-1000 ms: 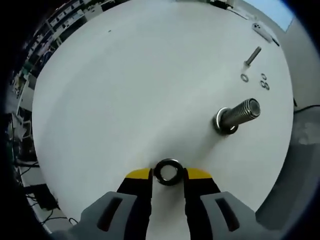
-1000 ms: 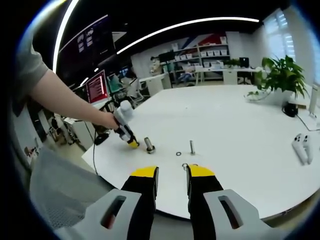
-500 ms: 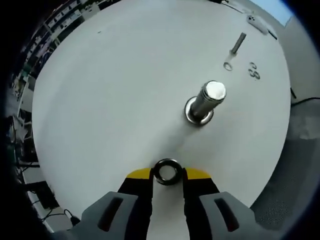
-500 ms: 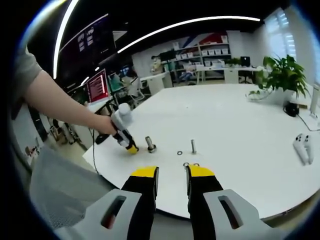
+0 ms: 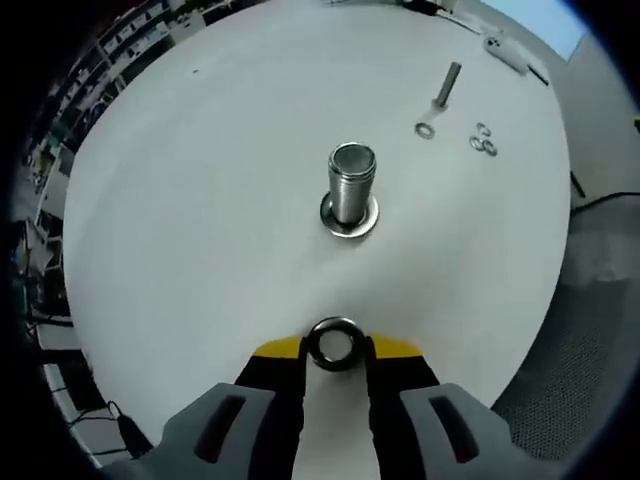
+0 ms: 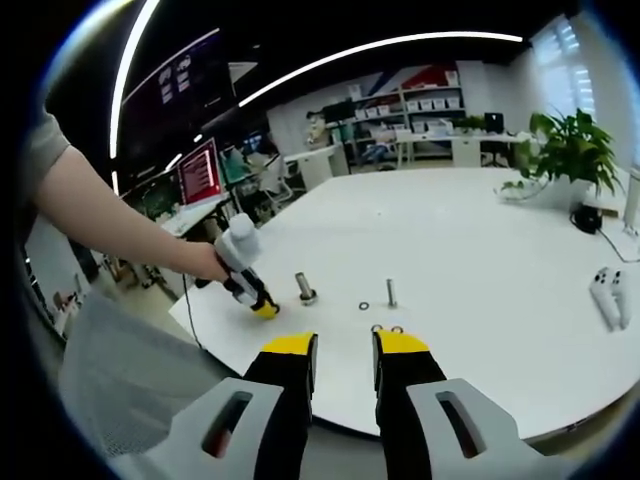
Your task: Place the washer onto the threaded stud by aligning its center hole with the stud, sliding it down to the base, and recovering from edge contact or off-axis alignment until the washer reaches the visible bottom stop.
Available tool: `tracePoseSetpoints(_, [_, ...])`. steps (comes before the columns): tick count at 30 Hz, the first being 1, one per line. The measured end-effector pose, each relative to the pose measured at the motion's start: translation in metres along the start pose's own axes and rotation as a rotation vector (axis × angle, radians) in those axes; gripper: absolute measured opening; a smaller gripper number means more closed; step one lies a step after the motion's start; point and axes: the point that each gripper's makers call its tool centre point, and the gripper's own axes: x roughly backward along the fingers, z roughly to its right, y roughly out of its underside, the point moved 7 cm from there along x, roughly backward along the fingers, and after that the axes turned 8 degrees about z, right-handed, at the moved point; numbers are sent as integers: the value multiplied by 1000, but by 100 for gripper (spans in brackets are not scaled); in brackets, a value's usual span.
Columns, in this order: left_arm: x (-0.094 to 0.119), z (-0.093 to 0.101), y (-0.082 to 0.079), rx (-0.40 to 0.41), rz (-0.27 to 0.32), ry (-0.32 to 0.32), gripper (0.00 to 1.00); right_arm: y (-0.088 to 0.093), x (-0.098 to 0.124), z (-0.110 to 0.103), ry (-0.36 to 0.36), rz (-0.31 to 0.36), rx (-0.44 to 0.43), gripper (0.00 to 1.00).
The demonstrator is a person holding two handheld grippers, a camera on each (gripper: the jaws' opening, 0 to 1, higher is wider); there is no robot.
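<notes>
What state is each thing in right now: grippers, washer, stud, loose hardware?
Left gripper: shut on the washer, above the table short of the stud.
Washer: held edge-on between the jaws, not yet on the stud.
Threaded stud: upright on its base, bare.
Right gripper: open, empty, away from the work.
Small bolt: lying flat.
Spare washers: loose on the white table.

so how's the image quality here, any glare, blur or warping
Left gripper view: even light, sharp on the washer and threaded stud, table edge bowed by the fisheye. Right gripper view: bright ceiling light strips curve with the lens, dim surroundings, distant shelves soft.
</notes>
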Motion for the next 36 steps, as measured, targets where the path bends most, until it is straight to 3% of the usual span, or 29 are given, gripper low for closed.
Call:
tracePoseSetpoints(16, [4,1,-1,-2,-25,5,25,-1,0,0,-2,6,0,25])
tracePoseSetpoints(24, [3,4,-5,-5,-53,1,20,-1,0,0,-2,8,0,25])
tracePoseSetpoints(30, [5,3,-2,-32,-29,7,19,-1,-1,0,-4,4,3,25])
tracePoseSetpoints(36, [5,3,-3,-29,-43,14,19,0,0,1,1,4,-2,25])
